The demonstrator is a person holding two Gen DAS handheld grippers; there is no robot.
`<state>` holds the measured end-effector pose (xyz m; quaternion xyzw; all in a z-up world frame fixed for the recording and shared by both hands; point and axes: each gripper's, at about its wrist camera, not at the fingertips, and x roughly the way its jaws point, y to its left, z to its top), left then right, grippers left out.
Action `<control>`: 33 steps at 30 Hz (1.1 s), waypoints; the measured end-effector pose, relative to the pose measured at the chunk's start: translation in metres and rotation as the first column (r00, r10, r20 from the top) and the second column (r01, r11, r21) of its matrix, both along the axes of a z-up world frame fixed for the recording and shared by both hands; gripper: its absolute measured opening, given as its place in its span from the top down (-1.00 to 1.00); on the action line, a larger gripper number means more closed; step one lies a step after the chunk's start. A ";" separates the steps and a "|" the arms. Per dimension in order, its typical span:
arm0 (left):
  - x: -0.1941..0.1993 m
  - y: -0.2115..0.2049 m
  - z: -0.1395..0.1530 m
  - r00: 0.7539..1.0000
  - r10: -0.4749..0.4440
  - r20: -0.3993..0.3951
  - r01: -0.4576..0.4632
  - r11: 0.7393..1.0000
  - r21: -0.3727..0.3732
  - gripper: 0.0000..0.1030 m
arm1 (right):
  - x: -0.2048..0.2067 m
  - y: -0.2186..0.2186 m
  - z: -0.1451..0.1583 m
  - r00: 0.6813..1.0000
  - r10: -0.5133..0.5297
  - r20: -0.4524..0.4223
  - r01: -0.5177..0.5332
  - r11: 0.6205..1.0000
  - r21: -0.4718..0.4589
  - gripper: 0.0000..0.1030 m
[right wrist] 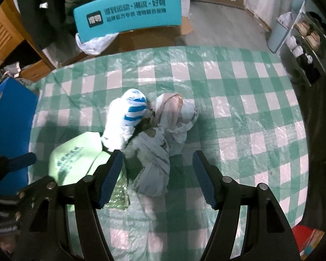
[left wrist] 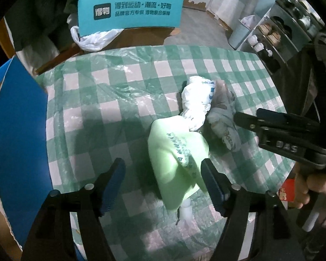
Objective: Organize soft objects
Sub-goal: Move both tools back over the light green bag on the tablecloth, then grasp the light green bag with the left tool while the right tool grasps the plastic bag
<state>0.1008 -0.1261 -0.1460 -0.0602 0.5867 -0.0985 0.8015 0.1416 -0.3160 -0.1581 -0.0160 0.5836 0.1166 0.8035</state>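
Over checked table: left gripper (left wrist: 163, 182) jaws wide astride green cloth (left wrist: 176, 158); right gripper (right wrist: 157, 178) jaws apart, empty.

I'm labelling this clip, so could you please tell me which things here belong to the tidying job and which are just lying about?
Job:
light green bag
white bag with blue stripes
grey knotted bag

Lying about:
teal printed box
blue board
shoe rack
red packet

A glossy, wrinkled plastic film covers the green checked tablecloth (right wrist: 239, 100). The knotted white bag (left wrist: 197, 102) and pale green bag (left wrist: 176, 158) look thin, crinkled plastic. The gripper pads (right wrist: 110, 178) are ribbed blue rubber.
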 end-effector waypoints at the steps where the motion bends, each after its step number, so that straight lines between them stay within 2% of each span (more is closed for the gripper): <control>1: 0.001 -0.002 0.000 1.000 -0.003 -0.001 0.003 1.000 -0.001 -0.43 | 0.001 0.000 -0.003 1.000 -0.003 -0.003 0.003 1.000 -0.003 -0.30; 5: 0.004 -0.011 -0.003 1.000 -0.028 -0.013 0.028 1.000 -0.007 -0.44 | 0.007 -0.001 -0.013 1.000 -0.011 -0.018 0.011 1.000 -0.007 -0.30; 9: 0.008 -0.019 -0.009 0.998 -0.056 -0.023 0.057 0.998 0.020 -0.45 | 0.011 -0.001 -0.022 0.999 -0.014 -0.029 0.014 1.000 -0.013 -0.30; 18: 0.013 -0.021 -0.019 0.997 -0.060 -0.047 0.062 0.997 0.038 -0.45 | 0.019 0.008 -0.036 0.999 -0.001 -0.054 -0.001 1.000 -0.031 -0.30; 25: 0.015 -0.025 -0.023 0.994 -0.092 -0.055 0.093 0.996 0.018 -0.43 | 0.021 0.011 -0.047 0.997 0.002 -0.071 -0.005 0.999 -0.044 -0.30; 26: 0.014 -0.027 -0.022 0.993 -0.104 -0.048 0.105 0.994 0.027 -0.38 | 0.022 0.012 -0.048 0.997 0.004 -0.072 -0.008 0.999 -0.046 -0.30; 28: 0.012 -0.031 -0.021 0.991 -0.131 -0.031 0.132 0.990 0.053 -0.11 | 0.022 0.013 -0.050 0.997 0.007 -0.073 -0.011 0.999 -0.053 -0.30; 31: 0.010 -0.033 -0.021 0.988 -0.150 -0.027 0.152 0.986 0.072 0.14 | 0.022 0.015 -0.052 0.997 0.012 -0.075 -0.017 0.998 -0.060 -0.30; 33: 0.009 -0.033 -0.020 0.988 -0.153 -0.026 0.155 0.985 0.070 0.29 | 0.022 0.016 -0.053 0.997 0.019 -0.076 -0.024 0.998 -0.065 -0.15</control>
